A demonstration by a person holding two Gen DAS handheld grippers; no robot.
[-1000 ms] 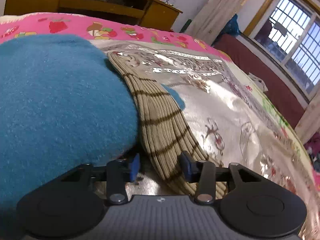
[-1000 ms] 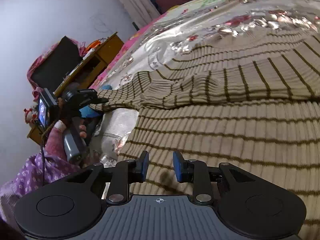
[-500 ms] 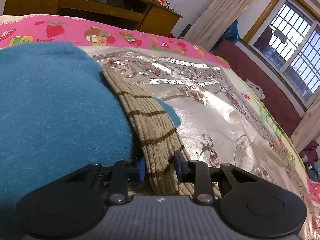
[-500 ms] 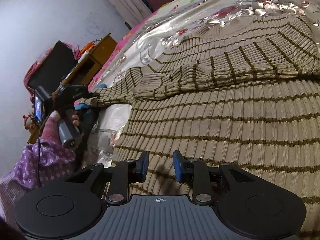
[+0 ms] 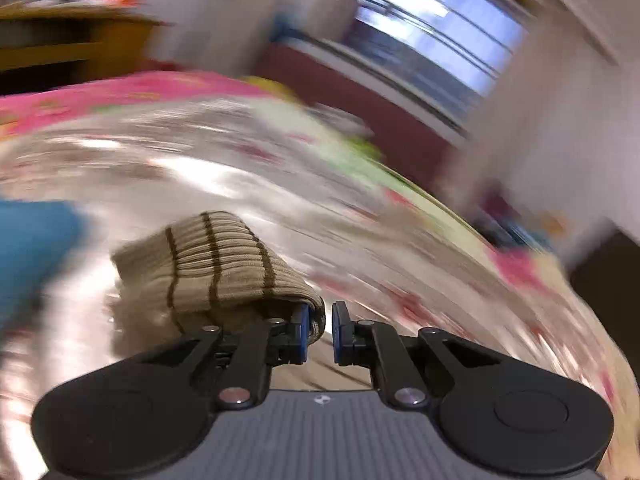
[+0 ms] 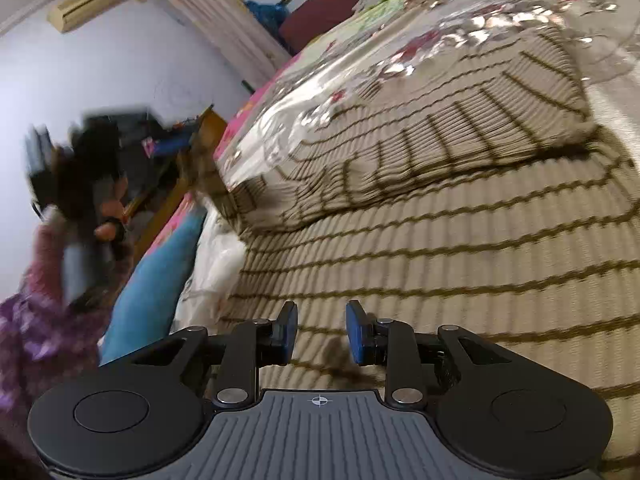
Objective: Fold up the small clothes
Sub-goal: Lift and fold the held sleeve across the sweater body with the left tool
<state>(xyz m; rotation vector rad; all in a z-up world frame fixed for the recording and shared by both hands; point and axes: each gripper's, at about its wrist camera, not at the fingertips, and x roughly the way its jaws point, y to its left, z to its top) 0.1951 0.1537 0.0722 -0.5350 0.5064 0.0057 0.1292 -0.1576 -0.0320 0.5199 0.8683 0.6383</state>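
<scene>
Item: striped sweater point(image 6: 440, 248), tan ribbed knit with thin dark brown bands. Body lies flat on the bed, directly ahead of and beneath the right gripper's jaws. One sleeve is folded across the body beyond those jaws; the other sleeve runs off ahead and to their left, toward the left gripper.

Item: sleeve cuff point(image 5: 216, 268), same knit. Held off the shiny bedcover point(image 5: 192, 168); it bunches just ahead and to the left of the left gripper's jaws, and a fold of it passes between the blue pads.

Item: left gripper point(image 5: 320, 330). Jaws have just been closing and now stand nearly together, pinching the cuff fabric. View heavily blurred. Seen from the right wrist camera it is a dark smear in a hand point(image 6: 108, 224) with a purple patterned sleeve.

Item: right gripper point(image 6: 322, 332). Jaws stand partly apart, hovering over the sweater body; nothing sits between the blue pads.

Item: blue cloth point(image 6: 160, 272), fleecy, far left of both pairs of jaws, at the bed's edge.

Item: wooden cabinet point(image 5: 64, 48), far ahead left of the left jaws, blurred.

Item: window point(image 5: 432, 36), far ahead right of the left jaws.
</scene>
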